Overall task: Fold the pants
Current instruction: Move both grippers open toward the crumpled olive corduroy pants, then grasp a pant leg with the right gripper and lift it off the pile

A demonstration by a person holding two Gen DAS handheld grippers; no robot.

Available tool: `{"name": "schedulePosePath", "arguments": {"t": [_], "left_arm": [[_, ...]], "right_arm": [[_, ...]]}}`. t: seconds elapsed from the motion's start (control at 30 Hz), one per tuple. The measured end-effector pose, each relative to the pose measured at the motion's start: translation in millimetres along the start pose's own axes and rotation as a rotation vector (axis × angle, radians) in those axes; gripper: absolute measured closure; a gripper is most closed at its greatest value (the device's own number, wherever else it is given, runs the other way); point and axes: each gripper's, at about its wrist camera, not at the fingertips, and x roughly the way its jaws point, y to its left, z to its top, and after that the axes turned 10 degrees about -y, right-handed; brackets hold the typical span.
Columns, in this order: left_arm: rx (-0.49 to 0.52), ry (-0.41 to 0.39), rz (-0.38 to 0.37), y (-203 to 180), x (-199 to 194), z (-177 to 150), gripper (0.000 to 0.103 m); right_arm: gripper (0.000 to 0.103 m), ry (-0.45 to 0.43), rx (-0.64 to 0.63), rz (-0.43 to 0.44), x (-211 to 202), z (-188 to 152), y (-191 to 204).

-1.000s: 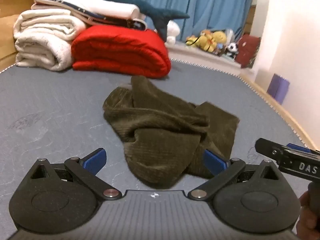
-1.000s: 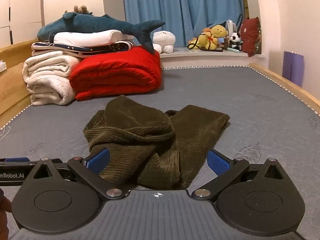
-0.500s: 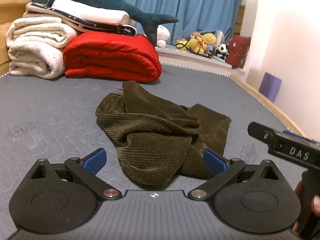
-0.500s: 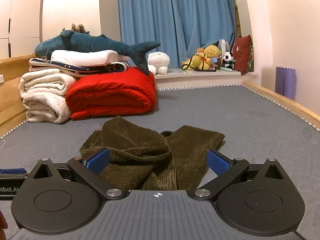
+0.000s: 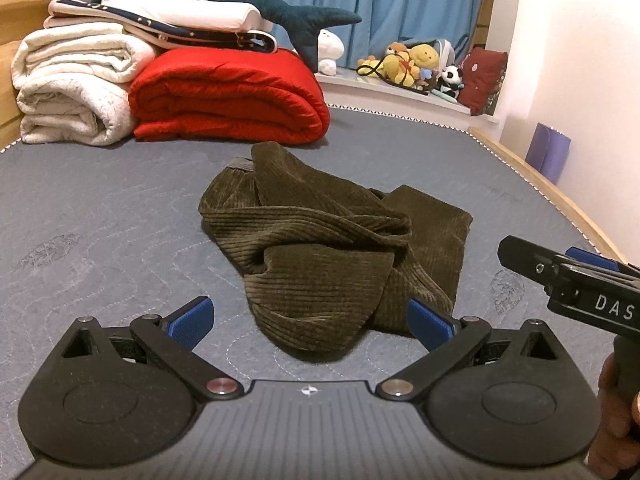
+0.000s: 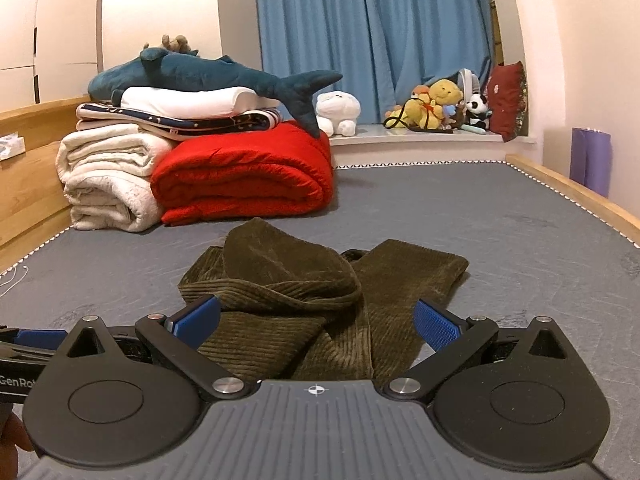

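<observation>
Left wrist view: looks down more steeply on the crumpled olive-green corduroy pants (image 5: 332, 256), showing bare grey quilted mattress (image 5: 100, 232) between the heap and the left gripper (image 5: 310, 316), blue-padded fingers (image 5: 190, 318) spread wide and empty; also catches the right gripper's black body (image 5: 572, 284) from the side at the right edge, gripped by a hand (image 5: 614, 420), its finger spread not readable from there. Right wrist view: sits lower and closer, near end of the pants hidden behind the right gripper (image 6: 316, 320), blue pads (image 6: 434, 326) set wide apart on either side of the cloth, contact impossible to judge; shows a slice of the left tool at the left edge, and more of the blue curtain (image 6: 372, 40) and white wall. Pants: mid-mattress, unfolded, bunched and twisted, one flatter leg stretching to the right, a rolled ridge crossing the middle. Behind them, well apart: a folded red quilt (image 5: 228, 96), rolled cream blankets (image 5: 72, 84), a blue plush shark (image 6: 208, 76) on top.
</observation>
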Motion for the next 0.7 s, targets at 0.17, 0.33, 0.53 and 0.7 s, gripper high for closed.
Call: {"name": "schedulePosePath", "arguments": {"t": [0.17, 0.33, 0.53, 0.7], "left_arm": [[0.009, -0.005, -0.009, 0.4, 0.3, -0.6, 0.003], [0.011, -0.007, -0.019, 1.2, 1.0, -0.8, 0.009], [0.012, 0.0, -0.039, 1.2, 3.7, -2.4, 0.036], [0.008, 0.009, -0.062, 1.8, 5.5, -3.4, 0.069]], "right_arm": [[0.001, 0.007, -0.001, 0.01, 0.0, -3.4, 1.4], [0.001, 0.006, -0.008, 0.019, -1.3, -5.3, 3.1], [0.005, 0.008, -0.025, 0.013, -0.9, -6.9, 4.7], [0.023, 0.006, -0.026, 0.022, -0.3, -8.8, 5.1]]}}
